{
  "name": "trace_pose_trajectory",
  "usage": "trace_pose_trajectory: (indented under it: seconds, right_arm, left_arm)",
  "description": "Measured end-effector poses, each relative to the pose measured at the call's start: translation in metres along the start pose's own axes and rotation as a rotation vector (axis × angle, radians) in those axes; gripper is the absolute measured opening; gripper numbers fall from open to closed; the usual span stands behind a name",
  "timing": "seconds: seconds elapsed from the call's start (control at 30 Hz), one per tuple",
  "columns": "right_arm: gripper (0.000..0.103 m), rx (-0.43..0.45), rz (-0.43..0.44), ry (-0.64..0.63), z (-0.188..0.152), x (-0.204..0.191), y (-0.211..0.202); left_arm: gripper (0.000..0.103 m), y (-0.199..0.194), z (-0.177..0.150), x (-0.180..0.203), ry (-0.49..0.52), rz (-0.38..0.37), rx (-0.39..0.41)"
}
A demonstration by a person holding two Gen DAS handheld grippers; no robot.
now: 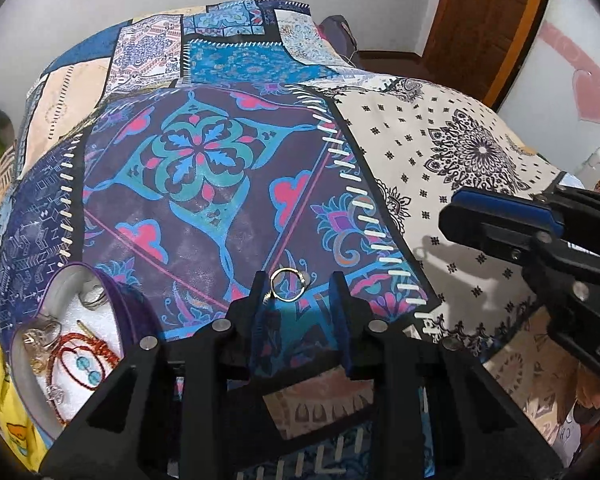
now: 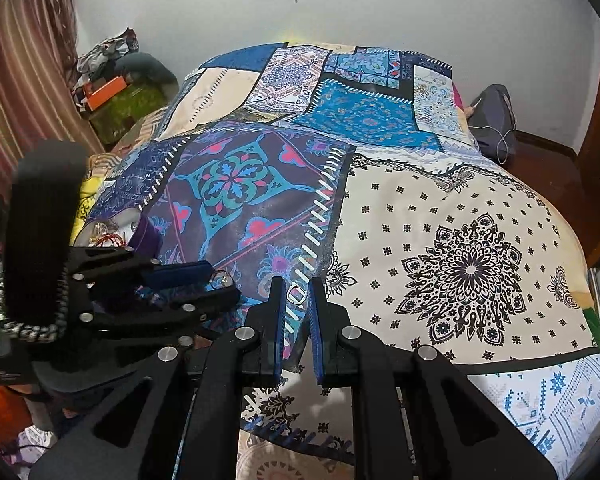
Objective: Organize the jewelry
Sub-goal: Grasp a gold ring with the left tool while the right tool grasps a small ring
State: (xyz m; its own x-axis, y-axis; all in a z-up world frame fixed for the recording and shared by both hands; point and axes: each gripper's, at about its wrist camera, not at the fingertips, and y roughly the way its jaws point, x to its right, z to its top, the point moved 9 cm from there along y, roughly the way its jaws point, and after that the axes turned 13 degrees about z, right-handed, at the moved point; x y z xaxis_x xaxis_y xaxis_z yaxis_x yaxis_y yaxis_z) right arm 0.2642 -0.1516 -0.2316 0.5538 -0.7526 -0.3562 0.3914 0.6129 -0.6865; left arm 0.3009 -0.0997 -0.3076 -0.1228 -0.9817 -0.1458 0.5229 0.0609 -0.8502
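Observation:
A gold hoop ring (image 1: 287, 285) lies on the patchwork bedspread between the fingertips of my left gripper (image 1: 298, 286), which is open around it without closing on it. In the right wrist view the same hoop (image 2: 221, 279) sits at the left gripper's tips. A second small ring (image 2: 296, 294) lies on the bedspread between the fingertips of my right gripper (image 2: 294, 294), which is open with a narrow gap. A heart-shaped purple jewelry box (image 1: 118, 304) with white lining sits left of the left gripper and holds red bangles, blue-bead earrings and other pieces.
The bed is covered by a patchwork bedspread (image 2: 460, 220). The right gripper's body (image 1: 540, 240) shows at the right of the left wrist view. A cluttered side table (image 2: 112, 96) and curtain stand far left, a wooden door (image 1: 480, 20) far right.

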Motion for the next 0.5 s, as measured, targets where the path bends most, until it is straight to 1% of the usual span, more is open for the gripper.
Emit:
trace_pose_trajectory:
  seconds: [0.1, 0.17, 0.27, 0.37, 0.5]
  right_arm:
    - [0.01, 0.001, 0.004, -0.001, 0.0, 0.0, 0.0]
    - [0.01, 0.002, 0.006, 0.0, -0.001, -0.001, -0.001]
    - [0.01, 0.004, 0.01, 0.004, -0.001, -0.002, -0.001]
    - [0.01, 0.003, 0.012, 0.004, -0.001, -0.004, -0.002]
    - [0.01, 0.007, 0.013, -0.005, 0.002, -0.01, -0.005]
  left_arm:
    - [0.029, 0.002, 0.002, 0.002, 0.003, 0.004, 0.004]
    - [0.02, 0.004, 0.002, 0.004, 0.013, 0.012, 0.013]
    - [0.02, 0.003, 0.001, 0.005, 0.02, 0.013, 0.012]
    - [0.02, -0.002, -0.001, 0.007, 0.022, -0.004, 0.006]
    - [0.02, -0.016, -0.002, 0.002, 0.008, -0.002, 0.031]
